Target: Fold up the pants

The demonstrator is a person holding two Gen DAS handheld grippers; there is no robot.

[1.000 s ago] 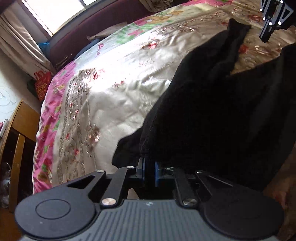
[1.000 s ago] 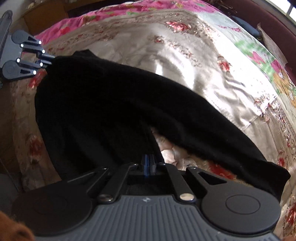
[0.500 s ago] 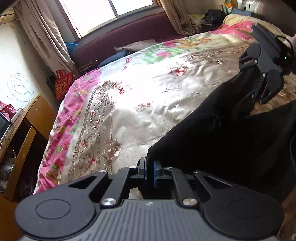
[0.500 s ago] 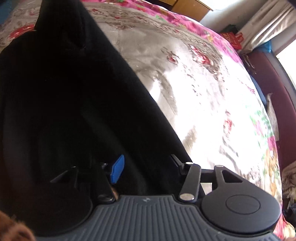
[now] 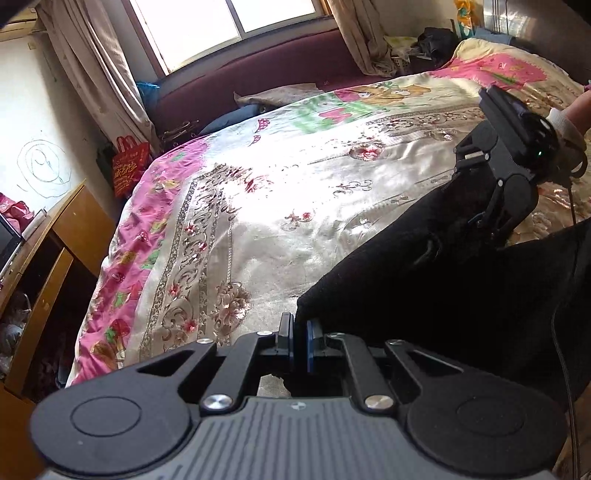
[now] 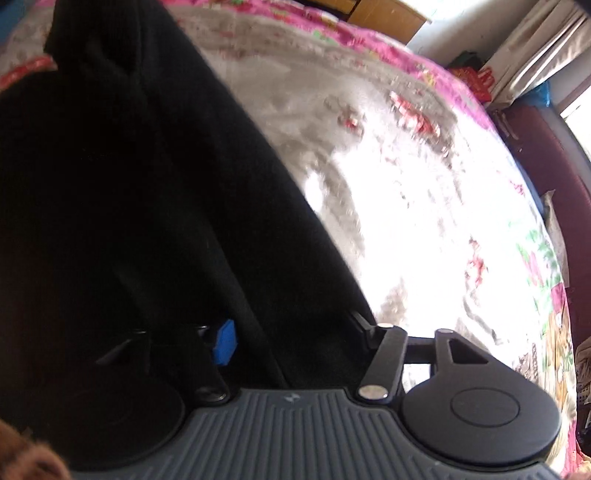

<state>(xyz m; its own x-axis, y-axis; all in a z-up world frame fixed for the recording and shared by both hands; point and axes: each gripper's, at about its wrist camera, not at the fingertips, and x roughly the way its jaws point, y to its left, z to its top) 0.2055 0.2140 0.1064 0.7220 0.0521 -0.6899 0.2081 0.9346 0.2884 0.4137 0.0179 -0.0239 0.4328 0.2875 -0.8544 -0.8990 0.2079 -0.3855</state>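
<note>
On the bed (image 5: 280,206) | black pants (image 5: 443,280) lie draped | left hand-held gripper (image 5: 299,345) clenched on pants edge | right hand-held gripper (image 6: 291,332) spread wide over fabric | advice: keep edge taut, lay flat.

One pair of black pants (image 5: 443,280), one floral bedspread (image 5: 258,206), two hand-held grippers, one red bag (image 5: 129,166).

Bright window (image 5: 229,26) daylight, glare on bedspread (image 5: 295,177), right view perhaps motion-blurred, fisheye-warped edges

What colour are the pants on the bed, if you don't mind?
Plain black pants, clearest in the left wrist view.
</note>
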